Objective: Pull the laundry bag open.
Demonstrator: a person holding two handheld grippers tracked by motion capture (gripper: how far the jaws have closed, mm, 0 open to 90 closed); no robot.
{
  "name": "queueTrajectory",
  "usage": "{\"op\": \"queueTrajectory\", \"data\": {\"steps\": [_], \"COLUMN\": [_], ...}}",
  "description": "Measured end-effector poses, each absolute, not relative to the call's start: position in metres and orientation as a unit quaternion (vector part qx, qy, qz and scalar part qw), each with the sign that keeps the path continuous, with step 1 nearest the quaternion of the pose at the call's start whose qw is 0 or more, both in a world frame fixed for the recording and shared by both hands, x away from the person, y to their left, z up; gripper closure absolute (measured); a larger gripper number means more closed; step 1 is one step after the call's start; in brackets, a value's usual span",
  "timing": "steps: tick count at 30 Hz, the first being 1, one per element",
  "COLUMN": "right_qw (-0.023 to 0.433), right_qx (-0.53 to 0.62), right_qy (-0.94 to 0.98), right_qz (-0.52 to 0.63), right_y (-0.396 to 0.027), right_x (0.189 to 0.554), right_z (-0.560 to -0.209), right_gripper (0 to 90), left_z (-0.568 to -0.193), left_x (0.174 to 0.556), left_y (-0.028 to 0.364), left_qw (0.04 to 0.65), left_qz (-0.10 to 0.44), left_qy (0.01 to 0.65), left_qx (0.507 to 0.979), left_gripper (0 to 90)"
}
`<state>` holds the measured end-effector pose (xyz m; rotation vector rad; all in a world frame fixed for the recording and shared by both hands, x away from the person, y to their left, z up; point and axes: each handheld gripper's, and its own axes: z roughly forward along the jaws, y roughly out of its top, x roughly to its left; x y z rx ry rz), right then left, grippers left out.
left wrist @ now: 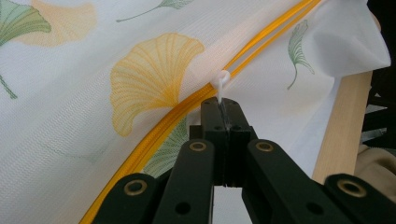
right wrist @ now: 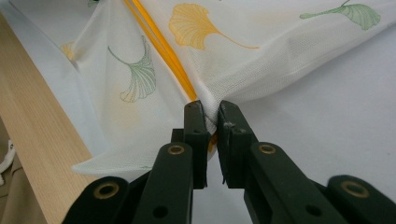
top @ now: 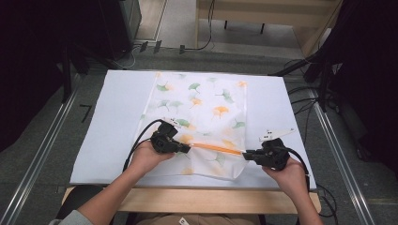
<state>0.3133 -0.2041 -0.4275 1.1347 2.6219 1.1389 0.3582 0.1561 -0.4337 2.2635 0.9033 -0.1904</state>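
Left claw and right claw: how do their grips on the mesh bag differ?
The left claw pinches the white zipper pull, jaws fully together; the right claw clamps bunched mesh at the end of the orange zipper, jaws slightly apart. The left sits partway along the zipper, the right at the bag edge. Both are shut.

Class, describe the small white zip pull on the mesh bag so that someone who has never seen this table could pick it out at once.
On the white table lies a mesh bag printed with ginkgo leaves. An orange zip crosses its near end. The white zip pull sits on that zip, pinched in the left gripper: a small plastic ring, the one white piece on the orange line.
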Motion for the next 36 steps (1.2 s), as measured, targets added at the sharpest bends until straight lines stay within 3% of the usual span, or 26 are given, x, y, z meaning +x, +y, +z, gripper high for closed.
{"op": "queueTrajectory", "data": {"steps": [36], "right_qw": [0.031], "right_qx": [0.37], "right_qy": [0.852], "right_qz": [0.369], "right_y": [-0.205], "right_x": [0.314], "right_z": [-0.428], "right_gripper": [84.9], "left_z": [-0.432], "left_x": [0.353], "left_y": [0.176], "left_qw": [0.345], "left_qz": [-0.071], "left_qy": [0.361], "left_qx": [0.864], "left_gripper": [90.0]}}
